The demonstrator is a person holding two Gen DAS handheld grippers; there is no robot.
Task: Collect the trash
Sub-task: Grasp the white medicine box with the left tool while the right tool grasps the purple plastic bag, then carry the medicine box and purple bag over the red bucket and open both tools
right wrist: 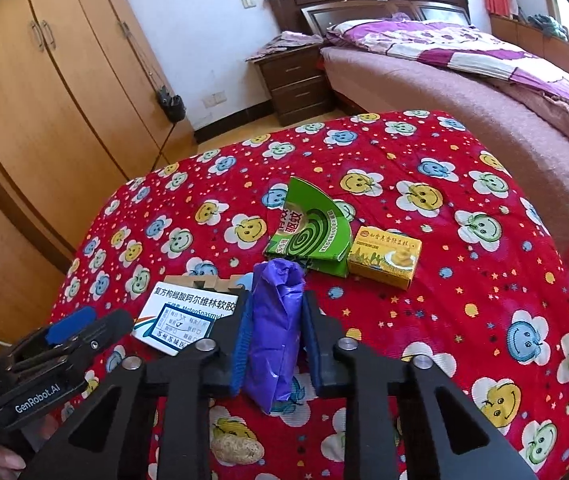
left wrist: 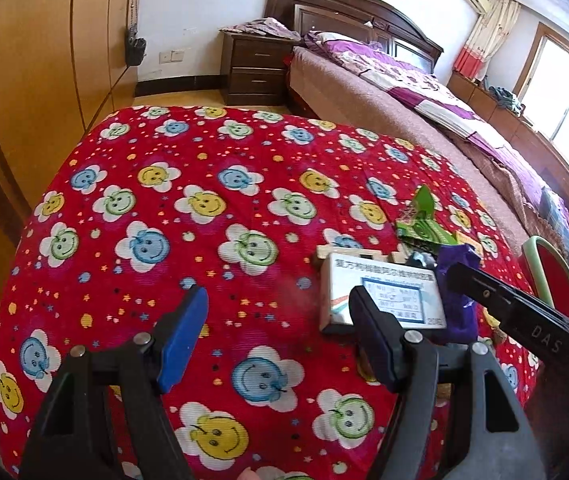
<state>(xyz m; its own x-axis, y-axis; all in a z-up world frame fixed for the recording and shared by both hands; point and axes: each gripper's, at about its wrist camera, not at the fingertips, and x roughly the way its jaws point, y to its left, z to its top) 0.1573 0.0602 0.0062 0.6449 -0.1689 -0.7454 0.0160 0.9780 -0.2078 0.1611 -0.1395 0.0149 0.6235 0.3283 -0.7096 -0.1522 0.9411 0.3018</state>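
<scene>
the right gripper [right wrist: 274, 334] pinches the crumpled purple plastic bag [right wrist: 274, 320] lying on the red flower-print worktop [right wrist: 464, 320]; the slippery film could slide out when lifted. the left gripper [left wrist: 280, 336] stands wide and empty, one finger crowding the white cardboard medicine box [left wrist: 388, 292], which it may nudge.

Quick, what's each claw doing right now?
Left gripper: jaws open, holding nothing.
Right gripper: jaws shut on the purple plastic bag.

A red cloth with smiley flowers [right wrist: 464, 288] covers the desk. Behind it stand a wooden wardrobe [right wrist: 44, 92], a dark nightstand [right wrist: 296, 80] with folded cloth on top, and a bed [right wrist: 464, 80] with a purple quilt beneath a dark headboard [left wrist: 348, 12]
</scene>
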